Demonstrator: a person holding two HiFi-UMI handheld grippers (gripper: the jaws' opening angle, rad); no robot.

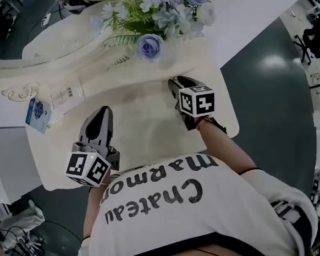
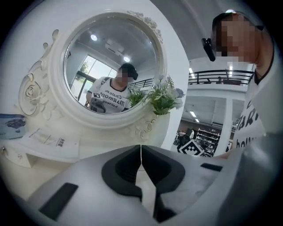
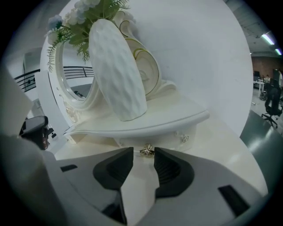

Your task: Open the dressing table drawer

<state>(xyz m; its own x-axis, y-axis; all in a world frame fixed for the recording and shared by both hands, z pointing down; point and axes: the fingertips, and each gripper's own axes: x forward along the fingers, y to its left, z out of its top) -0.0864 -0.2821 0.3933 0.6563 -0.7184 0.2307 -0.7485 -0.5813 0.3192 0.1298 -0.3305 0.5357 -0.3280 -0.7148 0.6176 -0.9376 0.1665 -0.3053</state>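
The cream dressing table lies below me, with a raised shelf at its back. Under that shelf is a small drawer front with a gold knob. My right gripper is open, and the knob sits just ahead of its tips, in line with the gap; the pads do not touch it. In the head view the right gripper points at the shelf's base below the flowers. My left gripper hovers over the tabletop on the left, shut with nothing in it; its tips meet in the left gripper view.
A white vase of flowers stands on the shelf above the knob. The oval mirror rises behind. A second knob is further right. A blue card lies at the shelf's left end. My torso crowds the table's front edge.
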